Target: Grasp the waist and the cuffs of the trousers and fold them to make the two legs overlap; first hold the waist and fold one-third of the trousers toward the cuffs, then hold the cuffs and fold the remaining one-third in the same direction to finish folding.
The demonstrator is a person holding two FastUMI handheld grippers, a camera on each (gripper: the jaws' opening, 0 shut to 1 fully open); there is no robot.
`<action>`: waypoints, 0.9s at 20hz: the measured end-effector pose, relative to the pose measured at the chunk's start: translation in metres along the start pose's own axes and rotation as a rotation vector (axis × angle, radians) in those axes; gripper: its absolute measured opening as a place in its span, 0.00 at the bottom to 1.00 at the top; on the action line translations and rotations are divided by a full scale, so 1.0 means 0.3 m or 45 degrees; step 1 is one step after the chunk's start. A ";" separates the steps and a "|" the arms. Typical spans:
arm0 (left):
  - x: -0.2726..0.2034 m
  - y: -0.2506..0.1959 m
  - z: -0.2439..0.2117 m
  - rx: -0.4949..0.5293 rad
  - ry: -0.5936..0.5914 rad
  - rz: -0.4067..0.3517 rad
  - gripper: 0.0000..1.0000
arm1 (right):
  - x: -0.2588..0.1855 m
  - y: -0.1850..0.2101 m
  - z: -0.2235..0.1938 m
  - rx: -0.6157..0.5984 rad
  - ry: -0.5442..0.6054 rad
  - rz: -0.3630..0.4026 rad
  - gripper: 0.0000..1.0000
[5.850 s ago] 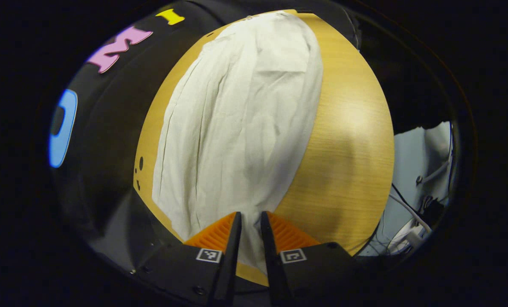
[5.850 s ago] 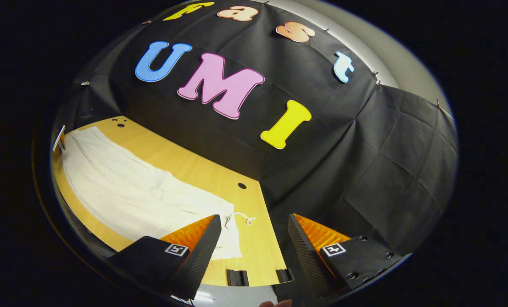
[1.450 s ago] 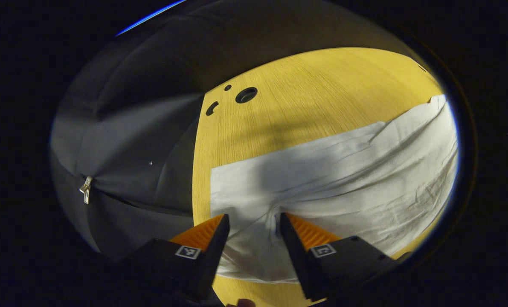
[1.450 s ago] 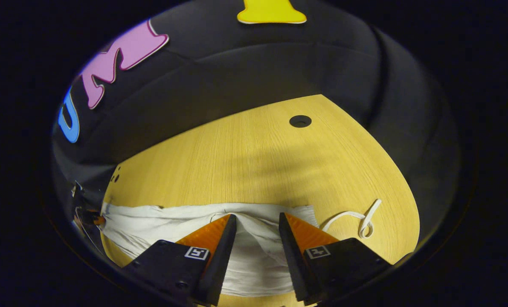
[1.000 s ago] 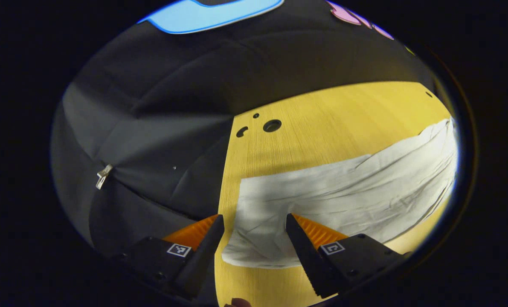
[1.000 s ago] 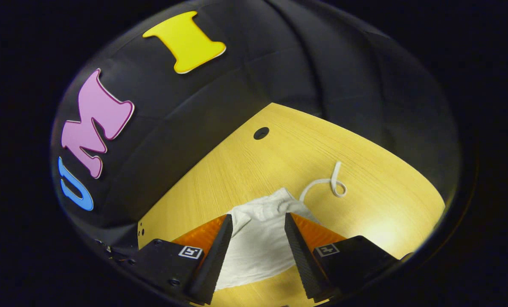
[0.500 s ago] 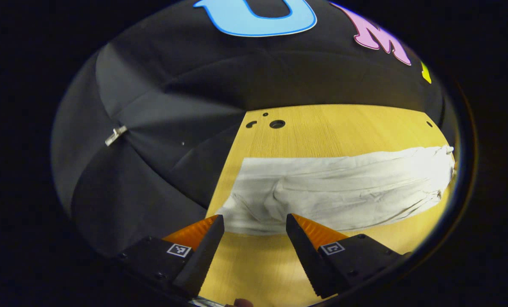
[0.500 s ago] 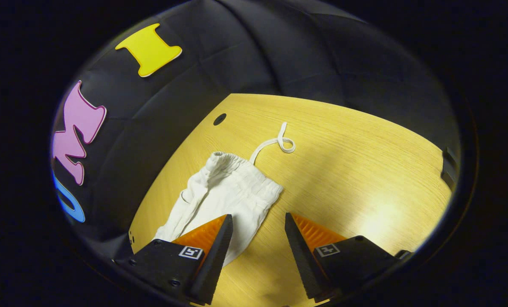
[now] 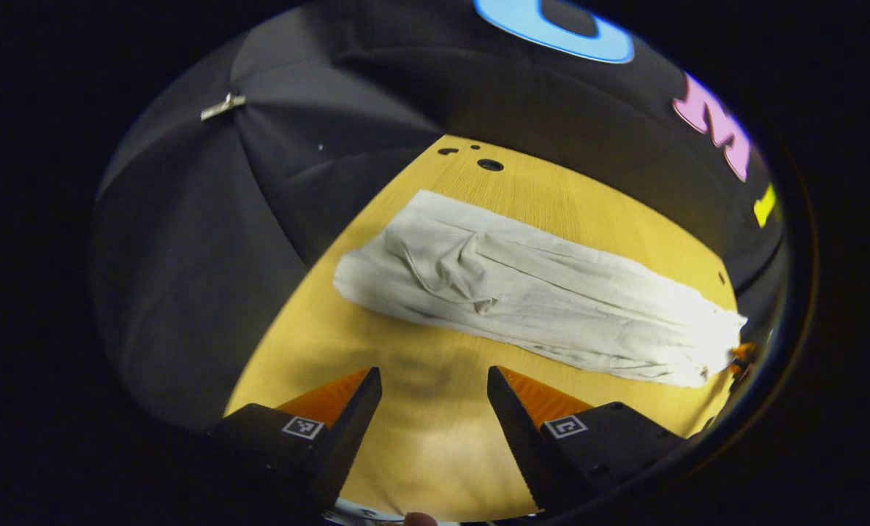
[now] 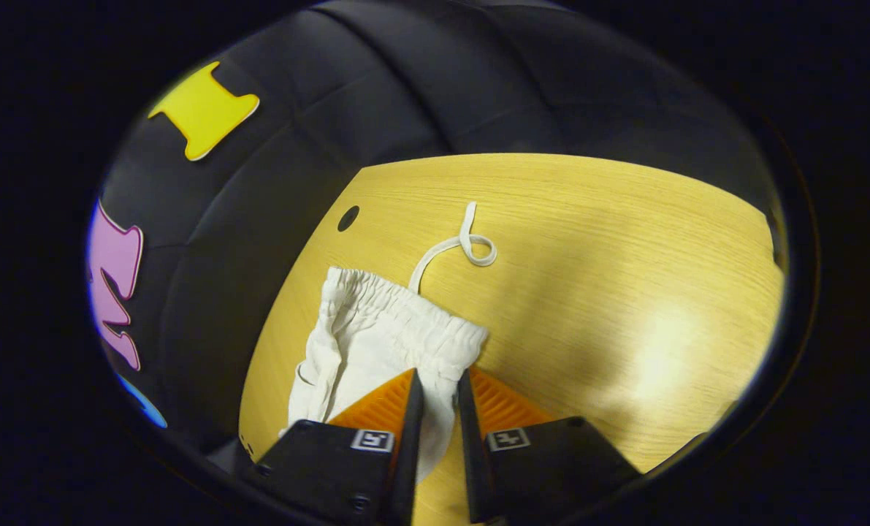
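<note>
White trousers (image 9: 537,292) lie lengthwise, legs overlapped, on the wooden counter (image 9: 420,438). The left hand-held gripper (image 9: 435,409) hangs wide open, holding nothing, trousers at 12 o'clock. The right hand-held gripper (image 10: 440,409) is nearly closed, pinching the waistband edge; drawstring (image 10: 458,248) at 12 o'clock.

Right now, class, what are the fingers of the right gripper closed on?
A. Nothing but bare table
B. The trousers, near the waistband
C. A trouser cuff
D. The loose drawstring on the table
B: in the right gripper view, the right gripper has its fingers nearly together on the trousers just below the gathered waistband, while the drawstring lies free.
</note>
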State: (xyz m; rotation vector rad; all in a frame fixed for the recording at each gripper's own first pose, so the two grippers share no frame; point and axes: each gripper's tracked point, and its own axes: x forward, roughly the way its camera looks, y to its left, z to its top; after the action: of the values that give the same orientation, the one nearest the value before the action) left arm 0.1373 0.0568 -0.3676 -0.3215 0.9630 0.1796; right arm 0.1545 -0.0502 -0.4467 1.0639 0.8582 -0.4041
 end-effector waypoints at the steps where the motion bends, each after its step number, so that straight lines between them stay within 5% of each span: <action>1: 0.019 -0.013 0.005 -0.086 0.010 -0.035 0.95 | 0.017 0.005 0.011 0.011 -0.016 0.024 0.17; 2: 0.042 -0.028 0.019 -0.184 0.019 -0.073 0.94 | 0.019 0.007 0.004 -0.001 -0.023 0.037 0.08; 7: 0.153 -0.062 0.104 -0.608 0.032 -0.159 0.90 | 0.020 0.007 0.001 -0.043 -0.003 0.061 0.08; 13: 0.227 -0.042 0.231 -0.720 -0.023 -0.083 0.87 | 0.022 0.003 0.000 -0.044 0.012 0.078 0.08; 17: 0.287 -0.006 0.259 -0.653 -0.046 0.025 0.85 | 0.021 0.002 0.002 -0.057 0.004 0.086 0.08; 18: 0.286 0.008 0.254 -0.613 -0.046 0.072 0.65 | 0.021 0.003 -0.001 -0.059 0.003 0.089 0.08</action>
State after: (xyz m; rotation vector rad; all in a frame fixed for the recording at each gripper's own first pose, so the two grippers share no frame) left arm 0.2438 0.0861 -0.3989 -0.7300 0.8860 0.4698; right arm 0.1589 -0.0488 -0.4512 1.0483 0.8268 -0.3229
